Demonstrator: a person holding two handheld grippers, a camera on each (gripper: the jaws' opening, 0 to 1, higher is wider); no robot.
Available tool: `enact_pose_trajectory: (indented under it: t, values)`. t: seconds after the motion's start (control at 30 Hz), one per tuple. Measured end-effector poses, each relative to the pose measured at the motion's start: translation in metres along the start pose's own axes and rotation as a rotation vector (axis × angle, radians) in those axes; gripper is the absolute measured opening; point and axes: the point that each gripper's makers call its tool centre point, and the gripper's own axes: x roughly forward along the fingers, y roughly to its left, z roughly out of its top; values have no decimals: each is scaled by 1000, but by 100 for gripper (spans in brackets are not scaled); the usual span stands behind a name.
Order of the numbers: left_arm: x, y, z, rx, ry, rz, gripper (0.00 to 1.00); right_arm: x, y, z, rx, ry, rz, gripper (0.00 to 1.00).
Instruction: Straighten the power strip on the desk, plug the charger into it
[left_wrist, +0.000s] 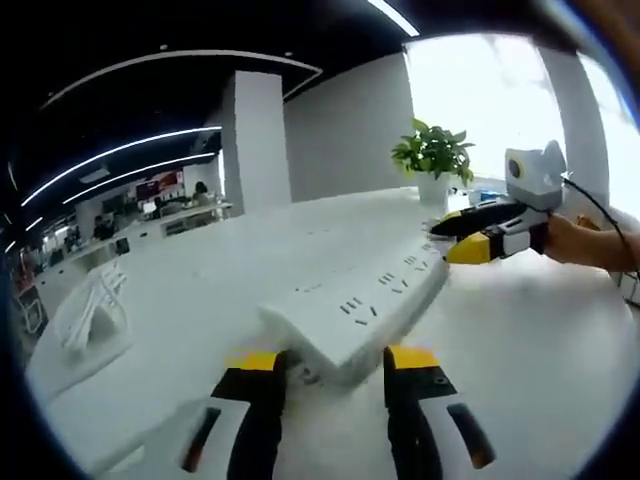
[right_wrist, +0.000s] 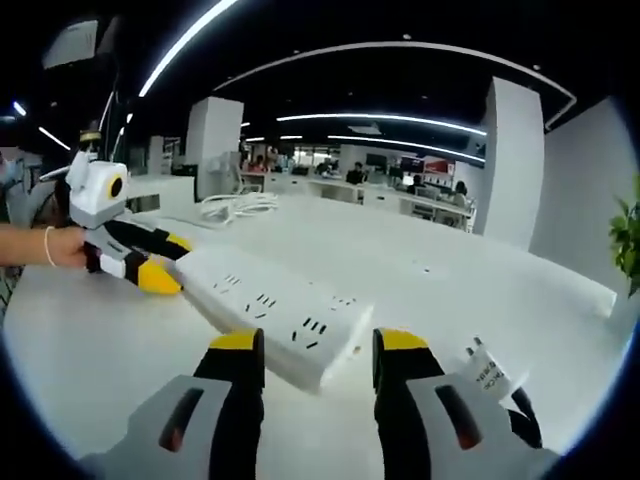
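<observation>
On a white office table (left_wrist: 540, 340), my two grippers meet at opposite ends of the white power strip (left_wrist: 365, 305). The left gripper view takes in a potted plant (left_wrist: 433, 152) by the bright window and a coil of white cable (left_wrist: 92, 305) off to the side; the right gripper view instead catches a white charger (right_wrist: 484, 372) lying just beside my right fingers, and a far row of desks with seated people. My left gripper (left_wrist: 335, 372) has its fingers parted around the near end of the strip, which sits between them; I cannot tell whether they press it. My right gripper (right_wrist: 315, 350) stands likewise at the other end, its grip equally unclear. The strip lies slantwise on the table
</observation>
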Motion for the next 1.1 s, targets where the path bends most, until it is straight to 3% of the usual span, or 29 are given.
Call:
enact_pose_trajectory:
  t: [0.13,0.37,0.47,0.57,0.73,0.87,1.1]
  values:
    - [-3,-2,4,9,0,4,60,-1,5,3,5,-8,19,54]
    - [-16,-6,16,8,-65,7,76,0,15,3,1,-45,85,73]
    - [-20,-6,15,33,-75,23,87,-3,22,1,-28,-54,116,73]
    - [-26,-11,16,27,-90,17,98,-7,30,4,-29,-95,157,85]
    - [-38,-20,23,27,-137,6,99,-16,39,11,-4,-157,216,100]
    - [-49,-30,32,-18,-196,-19,99,-23,42,5,-45,-144,232,100]
    - [-61,-25,34,-40,-220,18,99,-43,33,0,-83,-140,216,99]
